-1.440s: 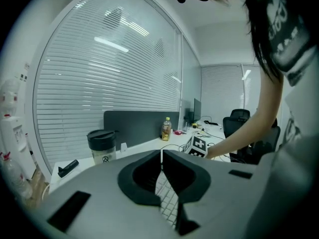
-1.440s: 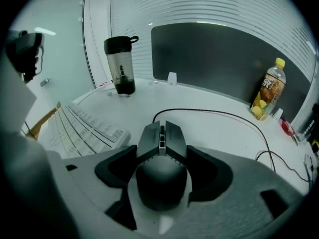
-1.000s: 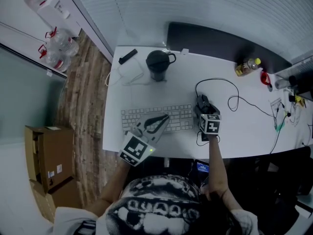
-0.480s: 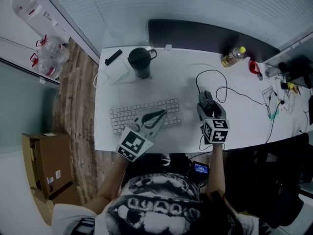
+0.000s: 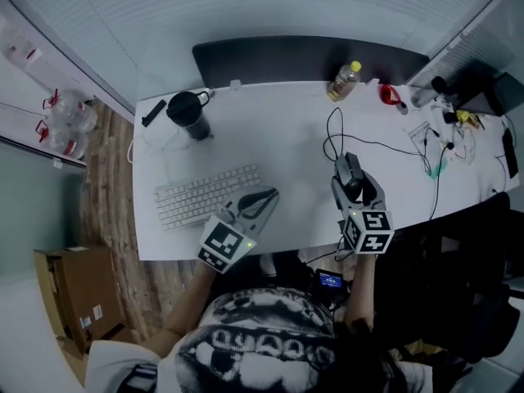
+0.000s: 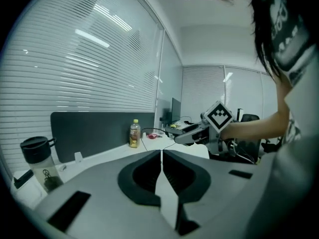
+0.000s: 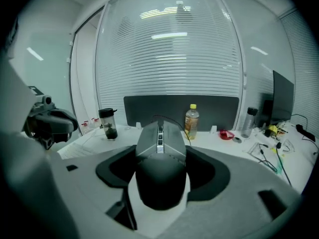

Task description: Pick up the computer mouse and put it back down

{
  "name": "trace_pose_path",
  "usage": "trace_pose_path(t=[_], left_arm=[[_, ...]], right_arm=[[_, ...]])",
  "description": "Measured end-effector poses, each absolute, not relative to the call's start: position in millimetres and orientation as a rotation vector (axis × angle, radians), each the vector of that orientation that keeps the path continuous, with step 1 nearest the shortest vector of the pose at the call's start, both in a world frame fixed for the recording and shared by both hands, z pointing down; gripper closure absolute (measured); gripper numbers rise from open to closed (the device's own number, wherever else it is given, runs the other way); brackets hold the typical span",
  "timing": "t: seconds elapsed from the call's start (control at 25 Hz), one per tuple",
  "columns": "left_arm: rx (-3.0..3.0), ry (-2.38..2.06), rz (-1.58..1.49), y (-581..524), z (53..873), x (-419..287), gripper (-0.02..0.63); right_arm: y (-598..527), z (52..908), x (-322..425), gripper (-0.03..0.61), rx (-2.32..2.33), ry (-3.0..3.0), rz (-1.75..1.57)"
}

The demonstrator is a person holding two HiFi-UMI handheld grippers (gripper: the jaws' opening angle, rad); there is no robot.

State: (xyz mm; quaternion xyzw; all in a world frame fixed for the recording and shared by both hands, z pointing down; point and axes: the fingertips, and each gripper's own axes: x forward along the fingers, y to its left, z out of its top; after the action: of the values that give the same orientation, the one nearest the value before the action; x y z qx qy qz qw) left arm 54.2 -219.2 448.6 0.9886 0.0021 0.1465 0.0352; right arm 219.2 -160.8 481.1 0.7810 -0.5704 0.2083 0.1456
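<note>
The computer mouse (image 7: 159, 176) is pinched between the jaws of the right gripper (image 5: 352, 178), which are spread wide around its sides. It is held in the air over the right part of the white desk (image 5: 286, 137), near the front edge, with its buttons pointing away from the person. At the far left, a cardboard box (image 5: 70, 297) is seen on the floor, and a cluster of clear bottles with red fittings (image 5: 59, 121) is seen further back beside the wooden floor strip. On the left end of the desk a small black bar (image 5: 153, 112) is laid at the back corner, just beside a black lidded mug (image 5: 187, 115). A white keyboard (image 5: 205, 196) is set at a slant in front of the mug. The left gripper (image 6: 161, 158) is held near the right end of the keyboard. Its jaws are pressed together with nothing between them, and its marker cube (image 5: 223, 245) is turned up toward the head view. Along the back of the desk a dark panel (image 5: 278, 60) is mounted. A bottle with a yellow cap (image 5: 345, 80) is stood in front of its right part. A black cord (image 5: 332, 133) is looped across the desk from the mouse. Further right, a small red object (image 5: 388, 95) and a tangle of cables (image 5: 438, 142) are spread over the desk's right end.
</note>
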Motion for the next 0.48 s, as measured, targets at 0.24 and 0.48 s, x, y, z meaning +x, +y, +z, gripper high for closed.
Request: trace_pose_path(t=[0.24, 0.48], left_arm=[[3.063, 0.098, 0.448, -177, 442, 100, 0.603], [3.076, 0.119, 0.474, -147, 446, 134, 0.603]], right_arm=[[-110, 480, 259, 0.284, 2.297, -1.592, 0.606], [-68, 494, 301, 0.284, 2.311, -1.54, 0.634]])
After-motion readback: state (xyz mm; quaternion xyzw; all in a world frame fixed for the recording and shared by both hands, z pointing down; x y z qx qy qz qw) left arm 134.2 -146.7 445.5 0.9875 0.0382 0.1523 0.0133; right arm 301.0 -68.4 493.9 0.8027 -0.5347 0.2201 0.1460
